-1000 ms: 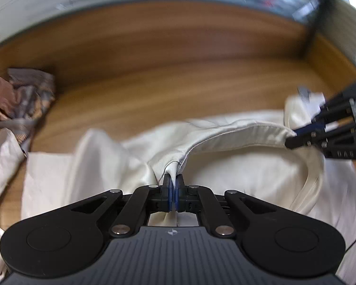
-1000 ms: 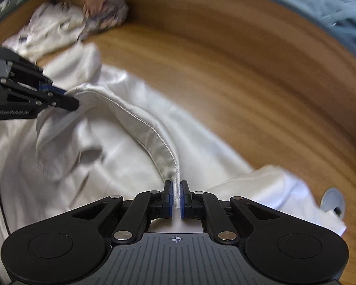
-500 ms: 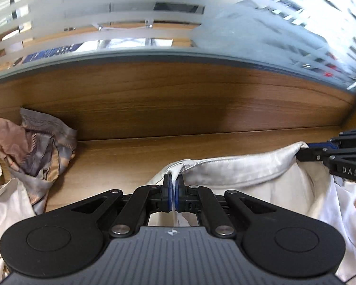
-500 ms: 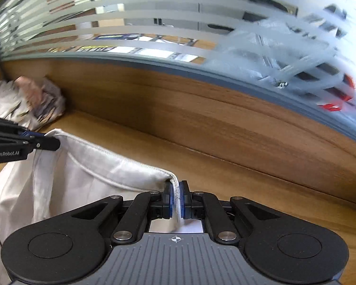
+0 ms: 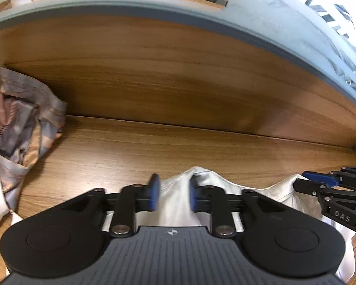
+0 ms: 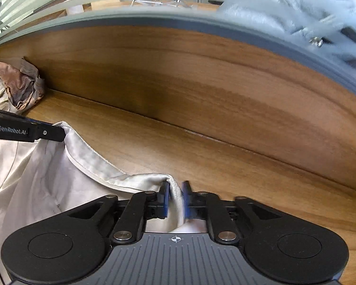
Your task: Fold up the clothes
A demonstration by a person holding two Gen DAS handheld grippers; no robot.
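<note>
The left gripper stands with its jaws opening, a peak of the white garment between the blue pads but clear of both. The right gripper is opening too; a fold of the same garment hangs in its narrower gap, and the cloth lies against the left pad while the right pad appears to have come off it. The step in hand looks like the release at the end of a fold: the hemmed edge has been laid down toward the back of the tabletop, with the rest of the garment spread toward the near edge.

Next, both grippers probably need to lift straight off without dragging the hem, then find the next edge to fold; the silky cloth may slide or spring back.

Farther off, a crumpled patterned cloth sits in the back left corner, well apart, against the wooden back panel.
</note>
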